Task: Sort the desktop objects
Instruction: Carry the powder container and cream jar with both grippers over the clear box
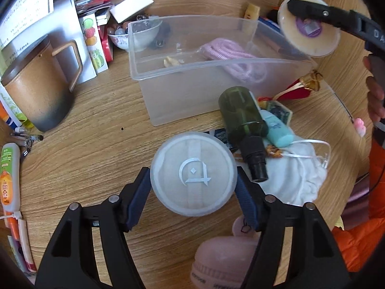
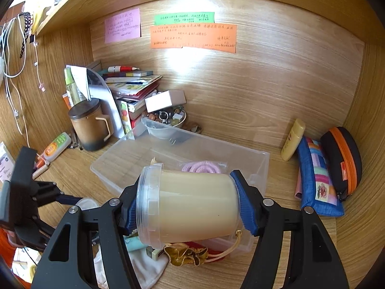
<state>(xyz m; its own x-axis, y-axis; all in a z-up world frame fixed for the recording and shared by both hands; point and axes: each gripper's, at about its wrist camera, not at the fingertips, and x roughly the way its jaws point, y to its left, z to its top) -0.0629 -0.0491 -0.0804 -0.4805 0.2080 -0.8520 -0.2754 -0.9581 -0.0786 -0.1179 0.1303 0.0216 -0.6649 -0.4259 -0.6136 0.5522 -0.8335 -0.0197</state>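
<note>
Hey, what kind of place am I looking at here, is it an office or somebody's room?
Most likely a personal study desk set in a wooden alcove, perhaps in a bedroom or dorm. Handwritten sticky notes on the back panel, a stack of books beside a lidded mug, and toiletries scattered around a clear plastic bin suggest it.

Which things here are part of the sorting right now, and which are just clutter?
In play: round puff case between the left tool pads; cream jar clamped in the right tool; clear bin.
Lying about: brown mug, green spray bottle, book stack.
</note>
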